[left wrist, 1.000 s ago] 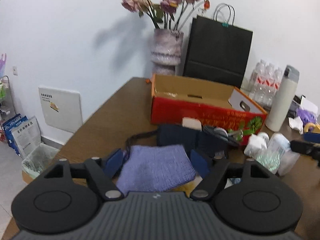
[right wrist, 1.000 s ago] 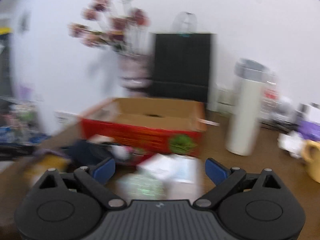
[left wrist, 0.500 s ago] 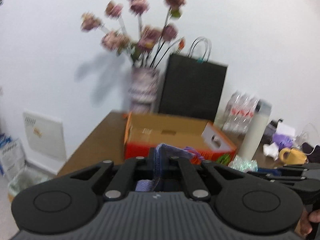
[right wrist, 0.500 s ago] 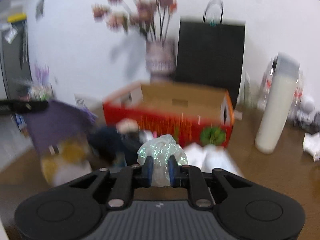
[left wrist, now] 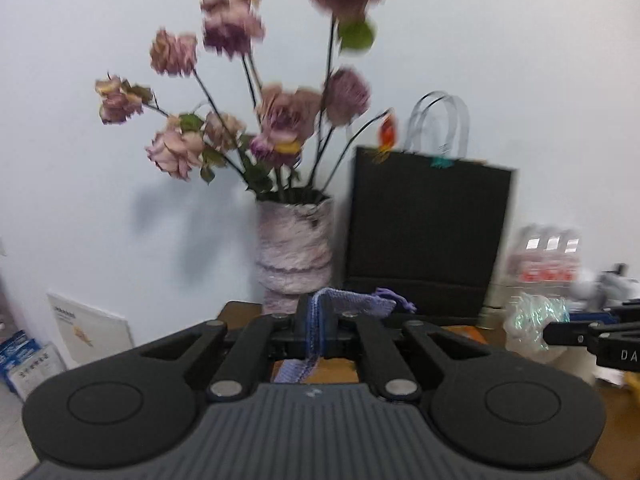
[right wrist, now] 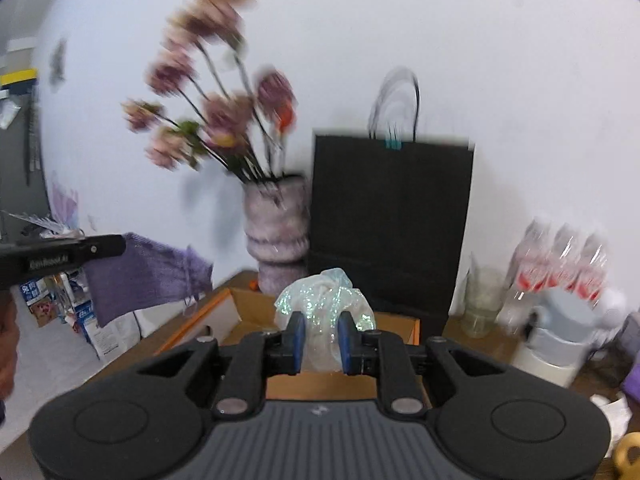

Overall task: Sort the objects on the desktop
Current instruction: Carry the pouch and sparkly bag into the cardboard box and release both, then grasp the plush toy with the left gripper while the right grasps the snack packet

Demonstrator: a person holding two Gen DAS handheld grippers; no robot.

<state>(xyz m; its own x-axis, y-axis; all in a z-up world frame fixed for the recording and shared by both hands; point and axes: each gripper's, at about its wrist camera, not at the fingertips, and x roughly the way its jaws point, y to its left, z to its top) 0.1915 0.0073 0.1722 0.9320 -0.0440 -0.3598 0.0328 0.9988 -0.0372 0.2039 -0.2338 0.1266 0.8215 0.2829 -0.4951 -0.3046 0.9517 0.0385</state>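
My left gripper (left wrist: 318,330) is shut on a purple knitted pouch (left wrist: 352,304) and holds it up in the air. The pouch also shows hanging from the left gripper in the right wrist view (right wrist: 140,276). My right gripper (right wrist: 320,340) is shut on a glittery translucent bag (right wrist: 324,300) and holds it above the open cardboard box (right wrist: 248,316). The bag also shows at the right of the left wrist view (left wrist: 534,320).
A vase of dried flowers (left wrist: 294,248) and a black paper bag (left wrist: 428,236) stand at the back by the wall. Water bottles (right wrist: 560,264), a white flask (right wrist: 556,344) and a yellow cup (right wrist: 626,456) are at the right on the brown table (right wrist: 484,340).
Both grippers shut on their items, the left on the pouch, the right on the glittery bag, and lifted them off the table towards the box.
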